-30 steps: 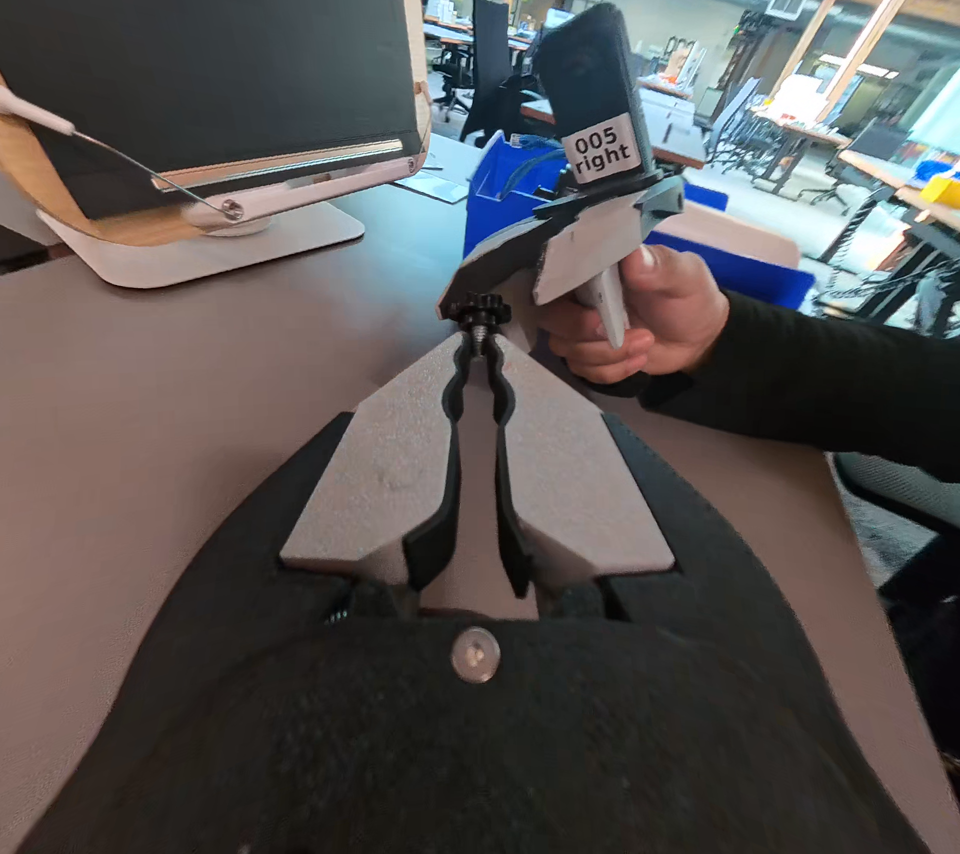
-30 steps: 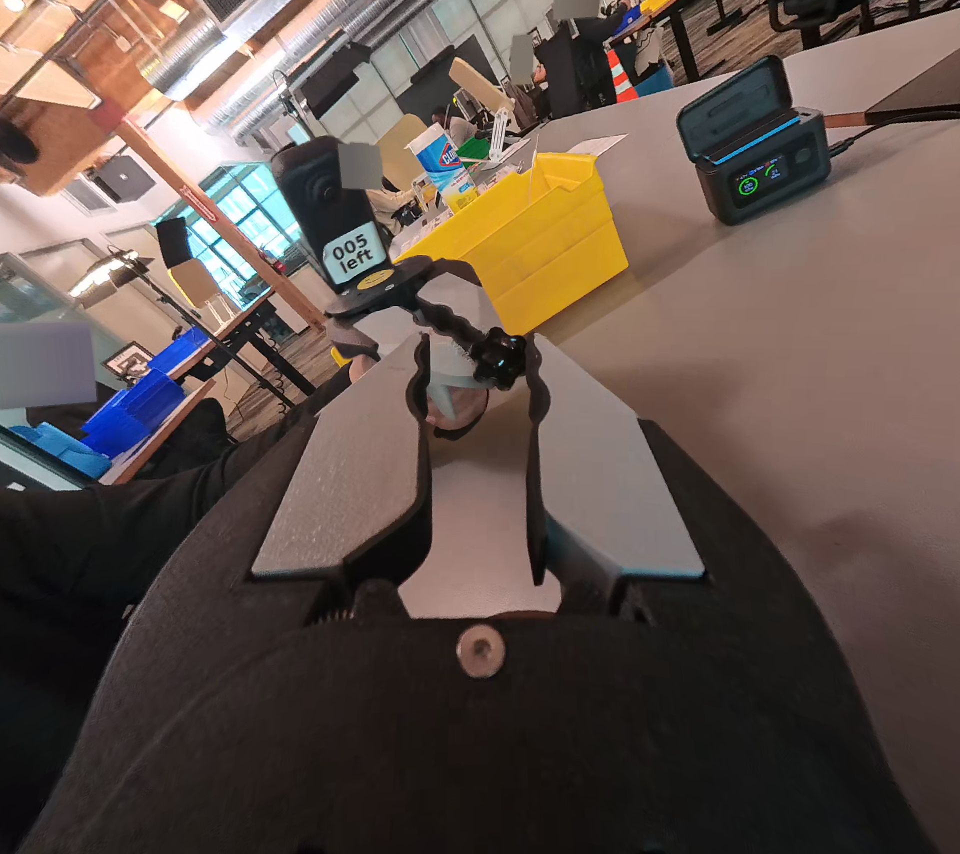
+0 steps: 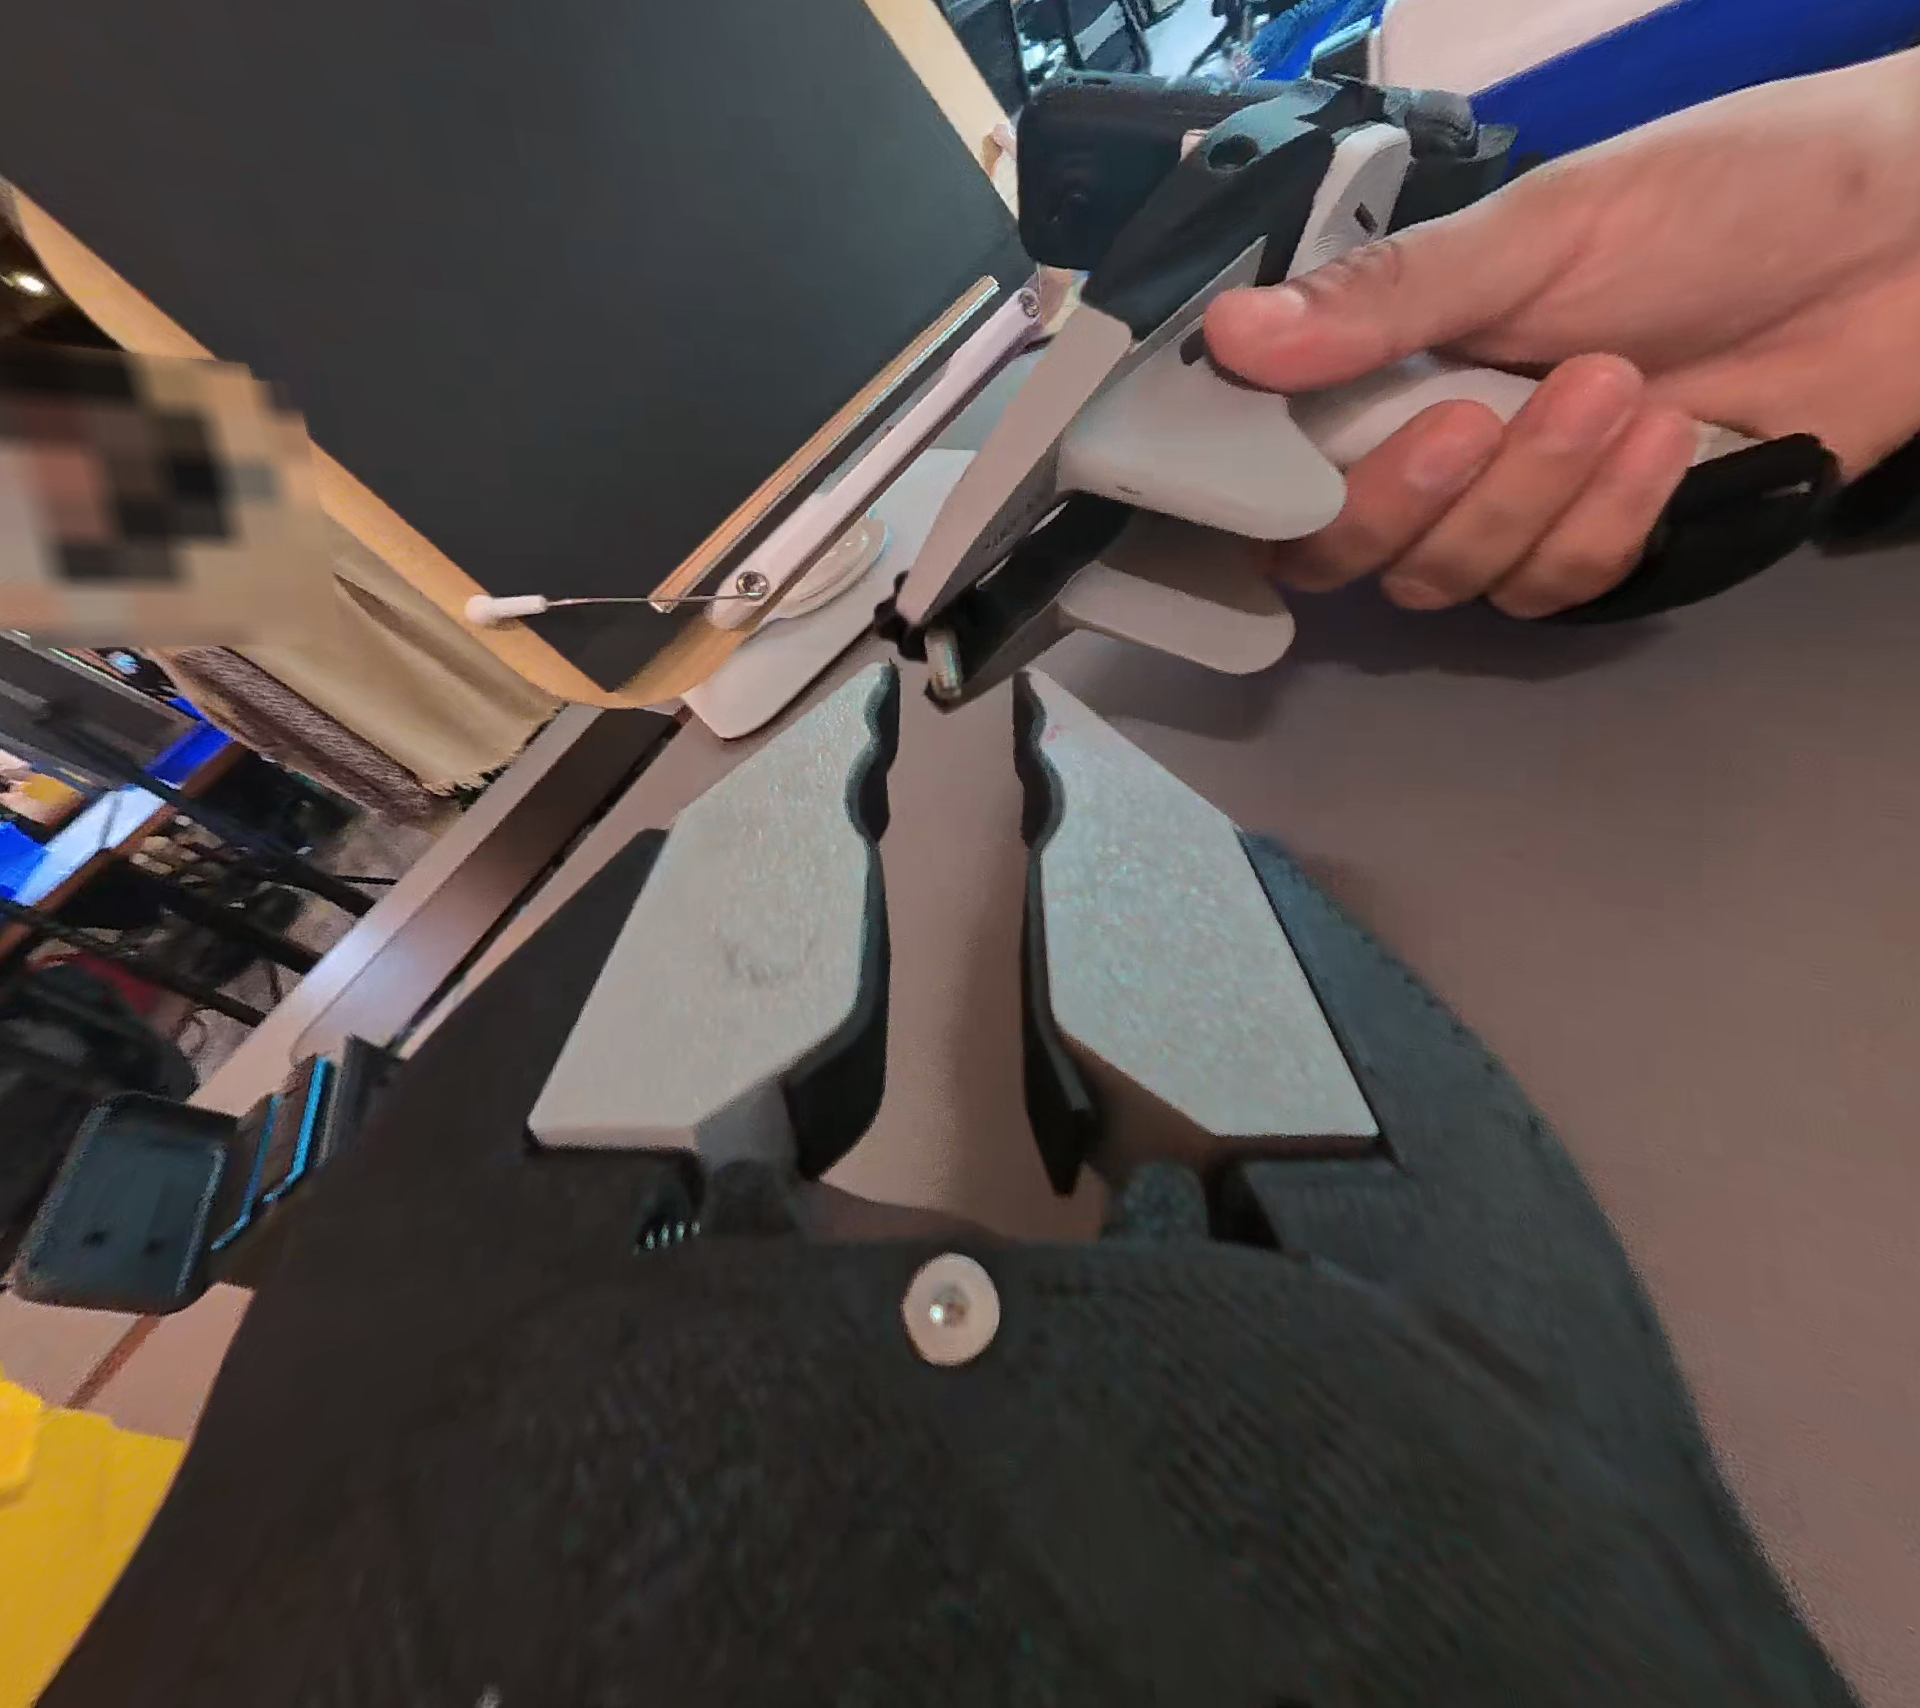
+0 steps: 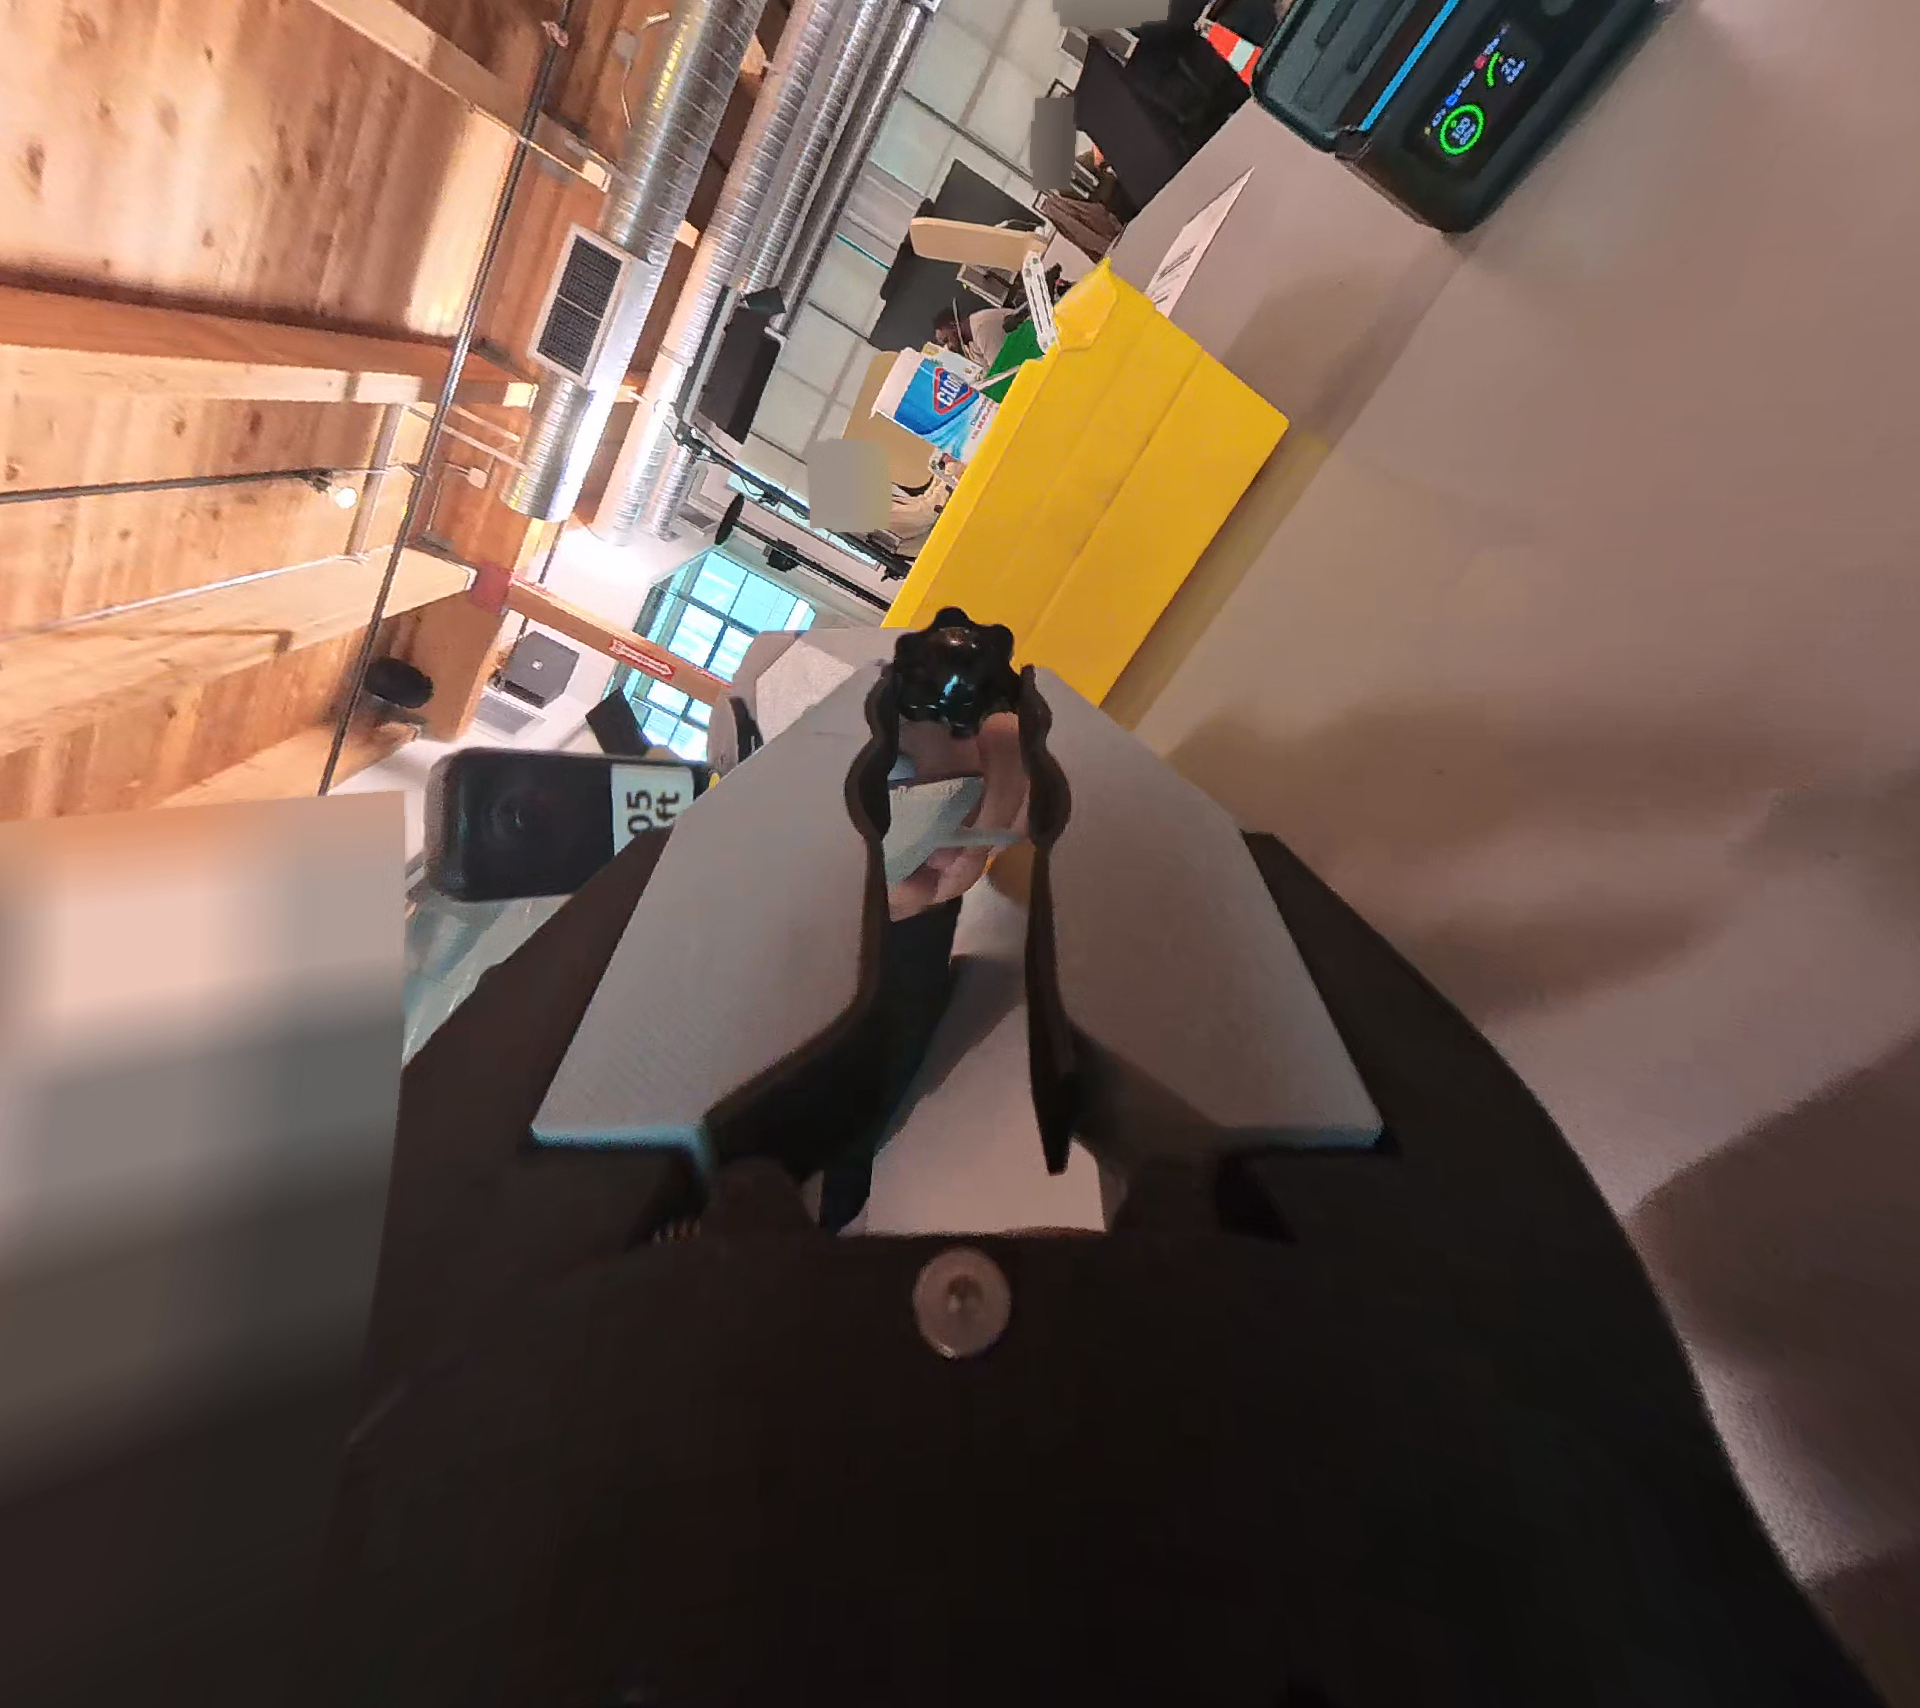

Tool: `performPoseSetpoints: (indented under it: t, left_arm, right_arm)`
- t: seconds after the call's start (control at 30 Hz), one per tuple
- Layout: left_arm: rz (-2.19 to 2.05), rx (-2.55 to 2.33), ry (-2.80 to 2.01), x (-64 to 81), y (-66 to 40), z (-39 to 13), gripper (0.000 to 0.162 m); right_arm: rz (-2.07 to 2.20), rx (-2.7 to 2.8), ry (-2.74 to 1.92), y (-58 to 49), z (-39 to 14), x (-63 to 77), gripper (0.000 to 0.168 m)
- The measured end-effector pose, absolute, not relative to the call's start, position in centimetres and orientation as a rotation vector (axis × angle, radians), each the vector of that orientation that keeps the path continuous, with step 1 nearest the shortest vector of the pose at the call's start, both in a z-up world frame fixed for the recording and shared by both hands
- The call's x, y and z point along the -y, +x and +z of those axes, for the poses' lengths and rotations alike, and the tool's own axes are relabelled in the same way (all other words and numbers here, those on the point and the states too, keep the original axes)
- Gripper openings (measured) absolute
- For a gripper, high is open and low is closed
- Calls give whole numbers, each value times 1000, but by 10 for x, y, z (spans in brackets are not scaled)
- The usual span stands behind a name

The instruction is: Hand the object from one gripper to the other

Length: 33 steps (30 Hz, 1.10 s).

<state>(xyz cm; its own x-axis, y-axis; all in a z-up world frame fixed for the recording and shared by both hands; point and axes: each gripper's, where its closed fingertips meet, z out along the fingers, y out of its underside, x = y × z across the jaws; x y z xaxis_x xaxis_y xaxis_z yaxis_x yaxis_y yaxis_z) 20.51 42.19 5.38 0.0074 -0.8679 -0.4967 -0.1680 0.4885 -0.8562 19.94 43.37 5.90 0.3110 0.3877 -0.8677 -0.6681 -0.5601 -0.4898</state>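
Both rigs look the same: left gripper [image 3: 945, 702] and right gripper [image 4: 951, 728] have grey wedge fingers with wavy black pads, a fuzzy black body and one silver screw. Black wrist strap [image 3: 1725, 515] too.

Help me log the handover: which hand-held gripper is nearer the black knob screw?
Right. The right hand-held gripper pinches the black knob screw at its tips; the left hand-held gripper, open, sits just short of it.
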Motion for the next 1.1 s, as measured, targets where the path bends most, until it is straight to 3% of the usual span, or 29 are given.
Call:
performPoseSetpoints:
  t: [0.1,0.2,0.4,0.8,1.1]
  left_arm:
    - [-650,-1471,-927,-422,207,54,17]
    - [-578,-1481,-911,-427,207,52,4]
    - [-594,-1475,-953,-428,208,54,4]
    - [-1543,-1303,-1420,-426,200,62,3]
    - [-1779,-1247,-1462,-419,197,69,3]
  right_arm:
    - [1441,-260,-1658,194,57,-434,20]
    - [1450,-279,-1658,195,55,-435,20]
    - [1378,-234,-1664,195,56,-435,20]
    - [1150,-19,-1688,194,63,-432,34]
    - [1090,21,-1657,199,71,-431,34]
